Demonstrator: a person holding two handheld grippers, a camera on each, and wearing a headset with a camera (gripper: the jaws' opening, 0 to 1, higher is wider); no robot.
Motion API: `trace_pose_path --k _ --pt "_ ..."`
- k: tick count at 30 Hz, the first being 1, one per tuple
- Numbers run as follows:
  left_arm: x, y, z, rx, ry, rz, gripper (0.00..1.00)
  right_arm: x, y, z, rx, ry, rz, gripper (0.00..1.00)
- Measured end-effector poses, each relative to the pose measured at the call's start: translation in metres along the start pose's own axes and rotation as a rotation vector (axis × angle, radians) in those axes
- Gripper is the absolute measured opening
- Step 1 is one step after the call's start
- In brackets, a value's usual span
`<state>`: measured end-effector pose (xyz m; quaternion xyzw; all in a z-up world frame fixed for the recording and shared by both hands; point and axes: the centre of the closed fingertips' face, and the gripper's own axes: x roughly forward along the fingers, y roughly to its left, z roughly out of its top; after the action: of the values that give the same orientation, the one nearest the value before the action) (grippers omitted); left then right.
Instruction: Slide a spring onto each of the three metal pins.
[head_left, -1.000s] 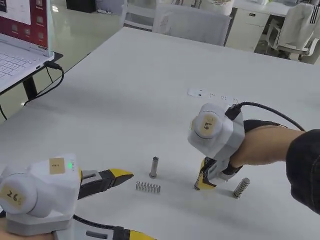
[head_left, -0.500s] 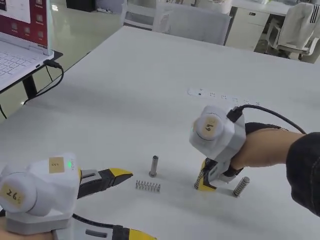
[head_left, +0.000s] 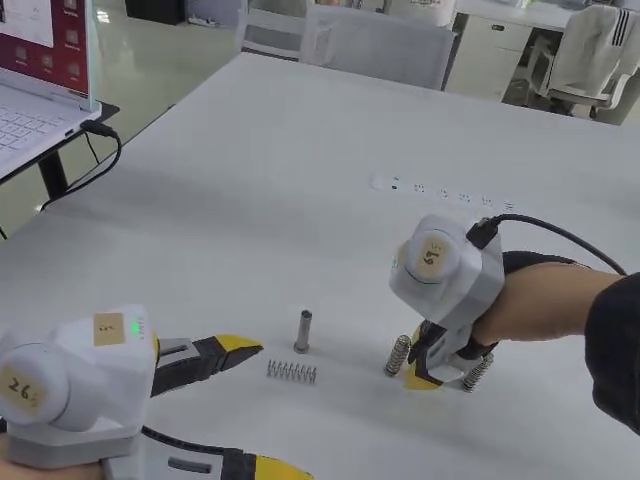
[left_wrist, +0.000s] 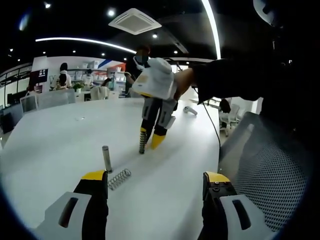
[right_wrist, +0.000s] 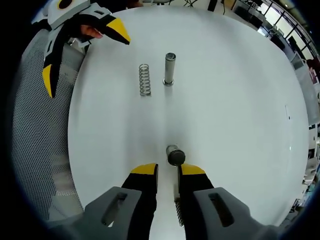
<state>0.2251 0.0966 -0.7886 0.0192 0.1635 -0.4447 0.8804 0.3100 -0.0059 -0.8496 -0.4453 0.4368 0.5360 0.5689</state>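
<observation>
On the white table (head_left: 250, 200), sprung pin (head_left: 398, 354): standing upright and wearing its spring, just at 9 o'clock of the right gripper (right_wrist: 168, 171).
Right gripper's fingers: sitting nearly together with a thin gap, gripping nothing.
Risk: the tips are crowding the pin; a sideways swing is likely toppling it, or rolling away the tilted spring (head_left: 476, 372) at their 3 o'clock.
Bare pin (head_left: 303, 330): standing upright, with the loose spring (head_left: 291, 372) lying at its 6 o'clock.
Left gripper (left_wrist: 155, 176): hovering with its fingers wide apart, empty.
In the way: nothing is blocking the bare pin; the power strip (head_left: 440, 192) is lying well off at 12 o'clock.
</observation>
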Motion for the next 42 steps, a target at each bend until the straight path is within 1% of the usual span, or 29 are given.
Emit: trace_pose_path --k 4,12,17,21,24,27,31,34,35,42 --pt "0.000 0.000 0.000 0.001 -0.001 -0.001 0.74 -0.001 0.006 -0.003 0.018 -0.001 0.006 0.14" --pt "0.000 -0.001 0.000 0.004 -0.002 -0.003 0.74 -0.004 0.020 -0.003 0.033 -0.019 0.014 0.12" --pt "0.000 -0.001 0.000 0.006 0.000 -0.004 0.74 -0.005 0.032 -0.002 0.045 -0.026 0.036 0.11" --pt "0.000 -0.001 0.001 0.006 0.000 -0.002 0.74 -0.006 0.043 0.003 0.041 -0.039 0.060 0.11" --pt "0.000 -0.001 0.001 0.008 0.001 -0.004 0.74 -0.008 0.048 0.008 0.032 -0.046 0.067 0.11" --pt "0.000 -0.001 0.001 0.009 0.000 -0.005 0.74 -0.011 0.053 0.017 0.019 -0.063 0.075 0.11" --pt "-0.001 0.000 0.001 0.009 0.000 -0.002 0.74 -0.015 0.055 0.030 -0.010 -0.082 0.071 0.11" --pt "-0.001 0.000 0.001 0.009 -0.002 0.000 0.74 -0.018 0.055 0.041 -0.024 -0.110 0.069 0.11" --pt "-0.001 0.000 0.001 0.009 -0.001 0.000 0.74 -0.019 0.053 0.045 -0.036 -0.117 0.061 0.11" --pt "-0.002 0.000 0.002 0.010 -0.003 0.000 0.74 -0.016 0.047 0.066 -0.078 -0.147 0.036 0.12"
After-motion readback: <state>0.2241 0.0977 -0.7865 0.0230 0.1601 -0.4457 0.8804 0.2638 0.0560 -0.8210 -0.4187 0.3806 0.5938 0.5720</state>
